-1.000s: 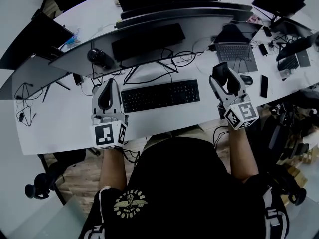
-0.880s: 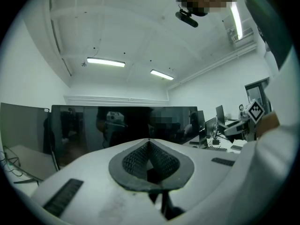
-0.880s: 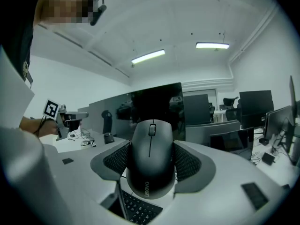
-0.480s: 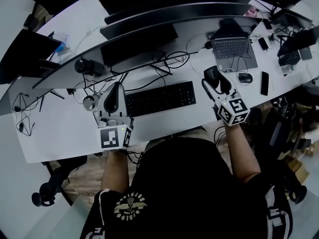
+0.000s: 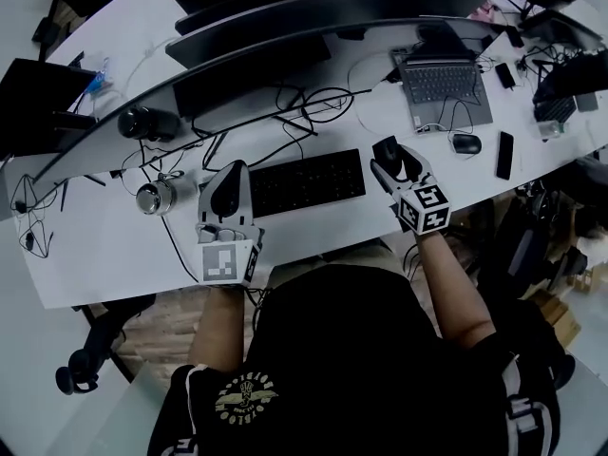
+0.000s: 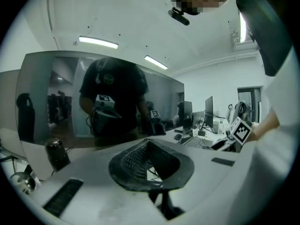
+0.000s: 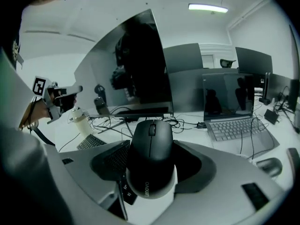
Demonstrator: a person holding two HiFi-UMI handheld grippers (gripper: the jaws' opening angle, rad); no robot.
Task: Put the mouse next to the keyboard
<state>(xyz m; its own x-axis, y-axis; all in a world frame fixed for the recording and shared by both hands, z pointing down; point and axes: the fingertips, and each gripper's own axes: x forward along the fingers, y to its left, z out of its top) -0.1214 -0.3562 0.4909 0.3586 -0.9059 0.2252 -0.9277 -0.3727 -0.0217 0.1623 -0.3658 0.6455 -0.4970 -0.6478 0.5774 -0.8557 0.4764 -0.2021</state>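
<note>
**Head view.**
- 1 black mouse (image 5: 385, 148), carried in the right gripper (image 5: 389, 157), just beside the right end of the keyboard (image 5: 309, 180). Judged: brought low there because that bare patch of desk (image 5: 114, 255) is the goal spot. Whether the mouse touches the desk cannot be told.
- Left gripper (image 5: 233, 167) near the keyboard's left end, carrying nothing, its 2 tips drawn together. Judged: parked clear of the work.
- A 2nd mouse (image 5: 465, 143) lies well apart, by the laptop (image 5: 442, 84); not the item handled.
- Cables tangle behind the keyboard under the monitors; their ends are lost there.

**Left gripper view.**
- The 2 jaws meet at their far end, and nothing sits between them.
- A glossy dark screen (image 6: 93, 102) fills the background with reflections. The desk below is mostly blocked by the gripper's own body.

**Right gripper view.**
- The 2 jaws stand wide, clamped on the flanks of the mouse (image 7: 151, 153), wheel end pointing away. Judged: the side grip leaves the underside free for setting down.
- That underside and the desk directly beneath are hidden.
- Only a corner of the keyboard (image 7: 91, 142) shows at left.
</note>
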